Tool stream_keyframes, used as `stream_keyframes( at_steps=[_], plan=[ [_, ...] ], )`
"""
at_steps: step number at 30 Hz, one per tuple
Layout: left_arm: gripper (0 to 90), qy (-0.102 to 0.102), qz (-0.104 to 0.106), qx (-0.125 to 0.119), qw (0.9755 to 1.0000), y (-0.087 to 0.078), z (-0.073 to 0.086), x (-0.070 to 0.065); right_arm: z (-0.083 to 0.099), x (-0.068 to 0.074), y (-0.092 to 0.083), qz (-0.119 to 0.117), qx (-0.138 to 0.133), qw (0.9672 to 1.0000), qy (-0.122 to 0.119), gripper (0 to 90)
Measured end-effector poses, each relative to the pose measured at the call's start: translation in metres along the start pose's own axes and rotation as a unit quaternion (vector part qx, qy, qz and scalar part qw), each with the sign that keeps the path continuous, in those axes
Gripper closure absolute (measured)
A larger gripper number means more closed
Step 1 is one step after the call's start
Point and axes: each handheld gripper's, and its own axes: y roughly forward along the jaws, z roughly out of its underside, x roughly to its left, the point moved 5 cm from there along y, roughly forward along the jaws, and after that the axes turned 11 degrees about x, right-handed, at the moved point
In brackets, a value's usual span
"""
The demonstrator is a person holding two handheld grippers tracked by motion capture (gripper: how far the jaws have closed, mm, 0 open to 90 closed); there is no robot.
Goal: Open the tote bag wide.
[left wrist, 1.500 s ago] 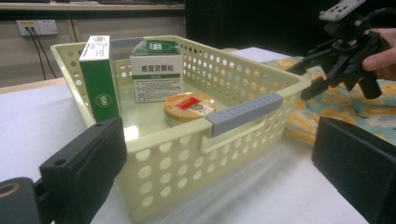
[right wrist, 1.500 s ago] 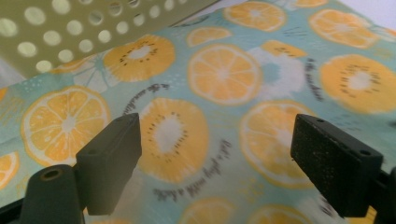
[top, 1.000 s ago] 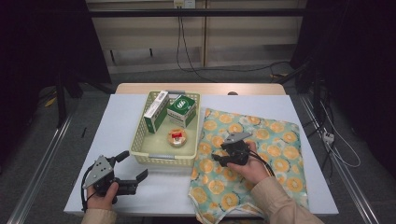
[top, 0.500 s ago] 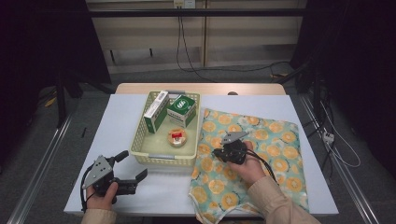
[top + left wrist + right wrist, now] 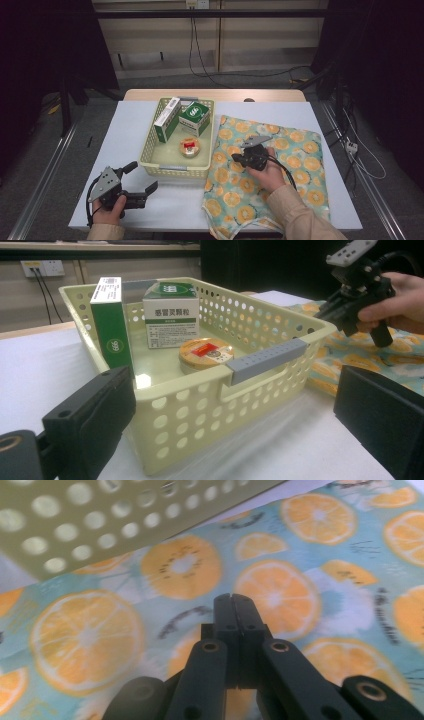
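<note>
Nearest the person, the left gripper rests low on the white table in the left hand, just in front of the basket's near wall; its jaws stand wide apart with nothing between them, one black pad at each lower corner of the left gripper view. To the right, the right hand holds the right gripper over the orange-slice patterned cloth; its jaws have just been closing and now meet pad to pad, as the right gripper view shows; whether a fold of cloth is pinched between the tips cannot be told, for the tips lie right against the fabric. The cloth lies spread on the right half of the table, its left edge just beside the basket and its near edge hanging over the table's front. Beyond the left gripper stands the pale yellow perforated basket with a grey grip on its near rim; inside, nearest, lies a round flat tin with a red label; behind it stands a green-and-white medicine box; beside that, against the left wall, a taller, narrow green-and-white carton leans upright. Farthest off, a wooden table edge and dark cables on the floor.
</note>
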Motion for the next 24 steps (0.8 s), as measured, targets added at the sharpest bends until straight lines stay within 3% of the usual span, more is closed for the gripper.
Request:
stream_keyframes(
  at_steps=[3,7,9,10,11,13,15,17,22,24],
  plan=[
    [2.8,0.0,-0.002,-0.002,1.0,-0.001,0.0,0.001,-0.005,-0.01,-0.001,0.0,0.005,1.0,0.002,90.0],
    [2.8,-0.004,-0.002,-0.005,1.0,-0.003,0.0,0.001,-0.005,-0.005,-0.003,-0.027,-0.015,0.9993,0.021,90.0],
    [2.8,-0.003,-0.003,-0.003,1.0,-0.003,0.001,0.002,-0.002,0.001,-0.005,-0.03,-0.022,0.999,0.027,70.9],
    [2.8,-0.005,-0.003,-0.003,1.0,-0.003,0.001,0.002,0.0,0.006,-0.006,-0.028,-0.022,0.9993,0.013,62.8],
    [2.8,-0.003,-0.003,-0.002,1.0,-0.003,0.001,0.002,0.005,0.014,-0.006,-0.019,-0.004,0.9997,-0.011,54.6],
    [2.8,-0.001,-0.003,-0.002,1.0,-0.002,0.001,0.001,0.009,0.016,-0.005,-0.014,0.007,0.9996,-0.023,54.4],
    [2.8,0.002,-0.002,0.0,1.0,-0.002,0.0,0.0,0.016,0.014,-0.004,0.023,0.023,0.9986,-0.042,50.2],
    [2.8,0.001,-0.001,-0.001,1.0,-0.001,0.0,0.0,0.02,0.011,-0.004,0.001,0.014,0.9997,-0.02,59.6],
    [2.8,0.001,-0.005,-0.002,1.0,-0.002,-0.001,0.0,0.018,0.011,-0.002,-0.015,0.015,0.9995,-0.021,89.4],
    [2.8,0.001,-0.007,-0.004,1.0,-0.003,-0.001,0.0,0.017,0.01,0.0,-0.021,0.017,0.9996,-0.011,90.0]
  ],
)
